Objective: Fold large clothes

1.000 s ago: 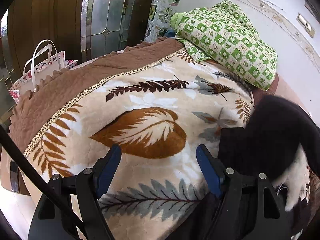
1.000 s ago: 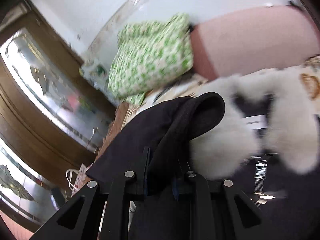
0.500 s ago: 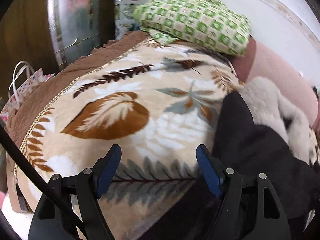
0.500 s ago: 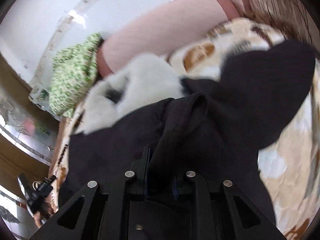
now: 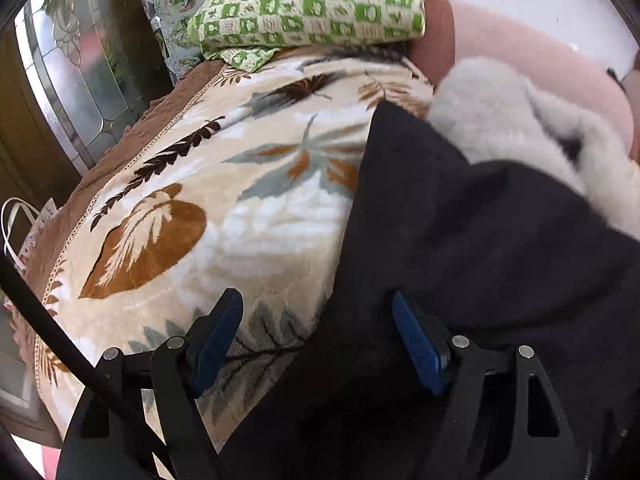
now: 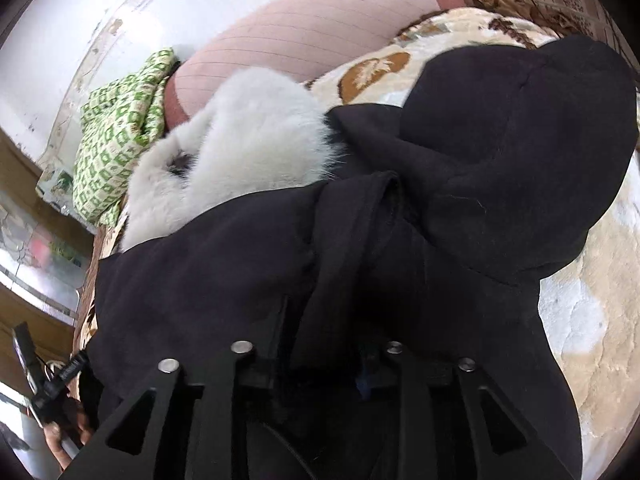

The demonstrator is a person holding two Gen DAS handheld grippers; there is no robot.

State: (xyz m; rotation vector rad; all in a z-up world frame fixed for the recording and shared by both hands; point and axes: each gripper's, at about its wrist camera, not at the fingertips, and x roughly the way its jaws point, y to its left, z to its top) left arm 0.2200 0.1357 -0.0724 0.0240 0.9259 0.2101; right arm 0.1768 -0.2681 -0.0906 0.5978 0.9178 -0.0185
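Observation:
A black coat with a white fur collar lies on a leaf-patterned blanket. My left gripper hangs open over the coat's left edge. One blue pad is over the blanket, the other over black cloth, and nothing is gripped. In the right wrist view the coat fills the foreground, its fur collar behind it. The jaws of my right gripper are opening. A raised fold of black cloth still lies between them, and the fingertips are hidden in it.
Green checked bedding is piled at the bed's far end beside a pink bolster. A glass-panelled door and a white-handled bag stand left of the bed. Bare blanket shows right of the coat.
The left gripper slid right until the coat's edge lay under it. The right gripper came down with the coat onto the bed, and its jaws have widened around the fold.

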